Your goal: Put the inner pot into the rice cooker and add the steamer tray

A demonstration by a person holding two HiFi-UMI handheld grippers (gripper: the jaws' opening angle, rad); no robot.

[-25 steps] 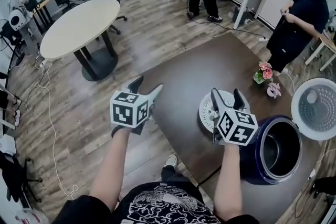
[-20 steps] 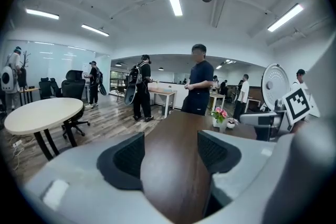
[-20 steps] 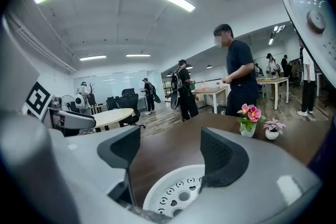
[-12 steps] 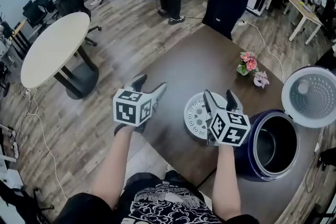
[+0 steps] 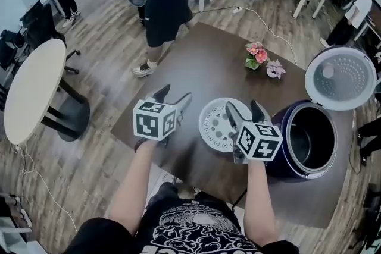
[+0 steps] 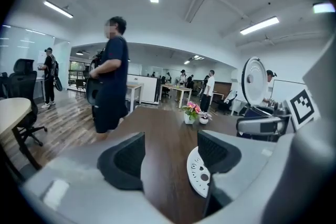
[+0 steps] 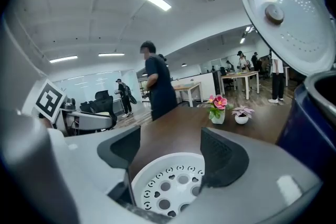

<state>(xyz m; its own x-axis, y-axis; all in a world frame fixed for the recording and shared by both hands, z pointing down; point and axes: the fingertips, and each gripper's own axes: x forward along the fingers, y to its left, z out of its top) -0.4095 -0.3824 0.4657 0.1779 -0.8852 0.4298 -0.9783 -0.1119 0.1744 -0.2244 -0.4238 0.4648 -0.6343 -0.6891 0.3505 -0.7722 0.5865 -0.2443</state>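
Now tray step: pot (image 5: 312, 143) seems in cooker (image 5: 278, 157), frame right. Tray (image 5: 215, 128) flat on worktop (image 5: 202, 62), centre, below right gripper (image 5: 243, 109). It and left gripper (image 5: 174, 96): fingers (image 7: 223, 157) released, empty. Next: clamp tray rim.

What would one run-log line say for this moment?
left claw: open, empty | right claw: open, over steamer tray | rice cooker: lid up

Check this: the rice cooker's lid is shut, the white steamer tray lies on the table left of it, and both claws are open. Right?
Not quite. The rice cooker has its lid standing open, as the head view shows. The steamer tray does lie on the table left of it, and the left claw and right claw are open.
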